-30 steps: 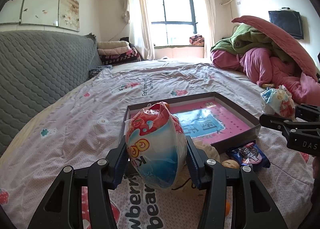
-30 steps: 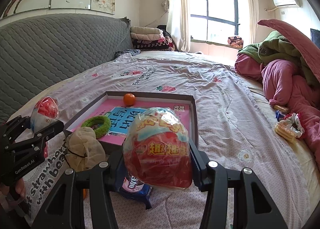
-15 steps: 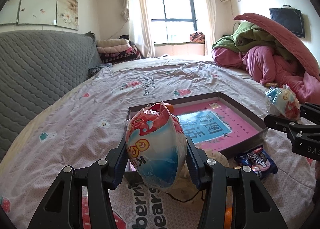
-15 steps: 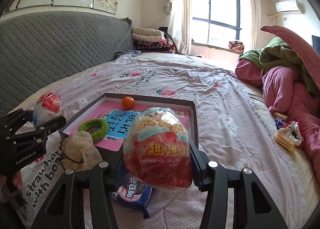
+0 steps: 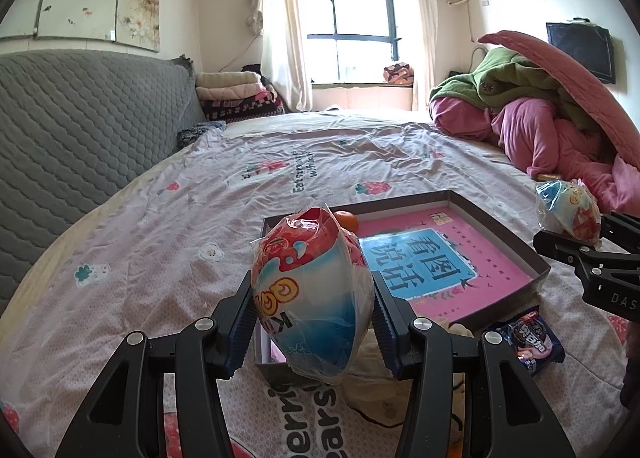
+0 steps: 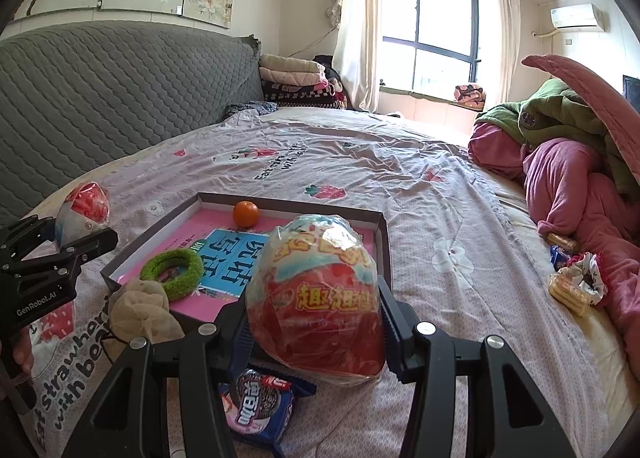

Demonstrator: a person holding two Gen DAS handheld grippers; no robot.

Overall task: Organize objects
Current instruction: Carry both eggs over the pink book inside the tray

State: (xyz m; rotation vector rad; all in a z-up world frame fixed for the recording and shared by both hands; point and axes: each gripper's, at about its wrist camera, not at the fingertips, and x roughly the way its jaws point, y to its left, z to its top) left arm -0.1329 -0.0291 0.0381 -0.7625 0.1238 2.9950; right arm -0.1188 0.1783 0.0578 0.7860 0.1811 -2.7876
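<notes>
My left gripper (image 5: 314, 312) is shut on a red, white and blue egg-shaped snack pack (image 5: 312, 294), held above the near left corner of the shallow box (image 5: 500, 222). My right gripper (image 6: 316, 318) is shut on a second egg-shaped snack pack (image 6: 320, 298), red with yellow characters, held above the box's (image 6: 384, 242) near right corner. The box has a pink and blue floor and holds an orange (image 6: 245, 214) and a green fuzzy ring (image 6: 172, 269). Each gripper shows at the edge of the other's view, the right one (image 5: 576, 234) and the left one (image 6: 76, 234).
A blue Oreo packet (image 6: 256, 406) and a beige cloth pouch (image 6: 138, 310) lie on the bedsheet before the box. Biscuit packets (image 6: 572, 286) lie at the right by a heap of pink and green quilts (image 6: 576, 146). A grey padded headboard (image 6: 100, 98) runs along the left.
Both grippers have risen and drawn slightly back from the box, each still holding its snack pack. More of the box floor shows in both views.
</notes>
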